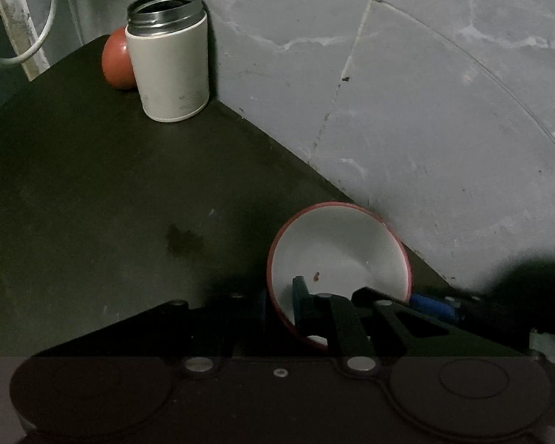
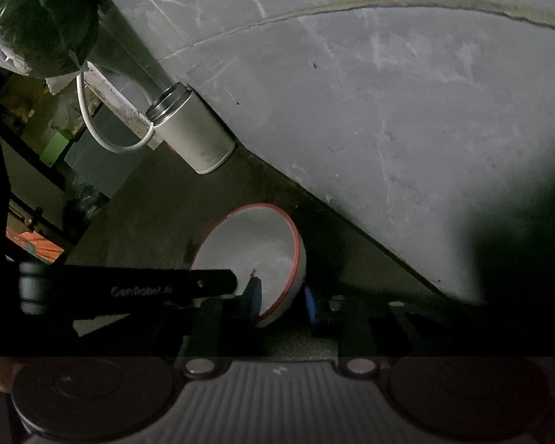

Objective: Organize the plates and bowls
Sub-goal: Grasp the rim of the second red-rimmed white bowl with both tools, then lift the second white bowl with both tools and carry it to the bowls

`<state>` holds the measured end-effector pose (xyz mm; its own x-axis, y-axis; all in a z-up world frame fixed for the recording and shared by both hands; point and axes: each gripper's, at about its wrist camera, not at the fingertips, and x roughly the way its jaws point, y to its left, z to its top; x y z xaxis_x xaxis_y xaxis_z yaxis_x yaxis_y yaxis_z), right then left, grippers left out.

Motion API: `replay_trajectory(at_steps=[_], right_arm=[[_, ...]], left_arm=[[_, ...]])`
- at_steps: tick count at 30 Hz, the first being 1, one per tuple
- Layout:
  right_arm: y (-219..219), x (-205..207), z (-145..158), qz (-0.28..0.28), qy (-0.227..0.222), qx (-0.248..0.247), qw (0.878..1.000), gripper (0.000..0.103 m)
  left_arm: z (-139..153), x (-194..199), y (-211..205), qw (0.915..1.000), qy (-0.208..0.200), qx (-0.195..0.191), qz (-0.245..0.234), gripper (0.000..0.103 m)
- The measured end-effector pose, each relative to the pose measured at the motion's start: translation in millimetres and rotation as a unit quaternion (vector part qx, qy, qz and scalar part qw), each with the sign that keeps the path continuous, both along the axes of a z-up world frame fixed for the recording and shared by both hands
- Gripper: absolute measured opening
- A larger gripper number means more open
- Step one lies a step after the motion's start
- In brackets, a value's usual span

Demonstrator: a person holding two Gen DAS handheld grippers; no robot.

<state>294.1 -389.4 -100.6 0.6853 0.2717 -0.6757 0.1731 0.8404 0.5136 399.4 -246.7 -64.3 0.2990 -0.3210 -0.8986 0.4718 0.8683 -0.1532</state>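
A white bowl with a red rim (image 1: 336, 248) (image 2: 255, 240) stands on the dark table (image 1: 92, 203) close to the grey wall. My left gripper (image 1: 281, 296) straddles the bowl's near-left rim, one dark blue pad (image 1: 299, 290) inside and the other finger in shadow outside, shut on the wall. My right gripper (image 2: 283, 299) clamps the rim with one blue pad (image 2: 254, 296) inside and one (image 2: 310, 305) outside. Its outer blue pad (image 1: 429, 305) also shows in the left wrist view. The left tool's black arm (image 2: 166, 290) reaches in from the left. A red rounded object (image 1: 116, 59) sits half hidden behind a canister.
An open white metal canister (image 1: 170, 55) (image 2: 192, 129) stands at the table's far corner against the marbled grey wall (image 1: 425, 111). A white cable loop (image 1: 18, 37) and a plastic bag (image 2: 37, 18) hang past the table's left edge. Bare tabletop lies left of the bowl.
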Motion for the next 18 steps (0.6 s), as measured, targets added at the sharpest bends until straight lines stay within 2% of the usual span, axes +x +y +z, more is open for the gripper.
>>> replay_trajectory(at_steps=[6,18], right_arm=[[-0.7,-5.4,4.5,0.0,-0.002,-0.004,1.0,0.017],[7.0,-38.7,33.8,0.013,-0.037,-0.01,0.999,0.016]], left_arm=[[7.1,-11.7,7.5,0.9999,-0.005,-0.01,0.011,0.01],[42.8,-48.8,33.7,0.9969,-0.04,-0.058,0.034,0.01]])
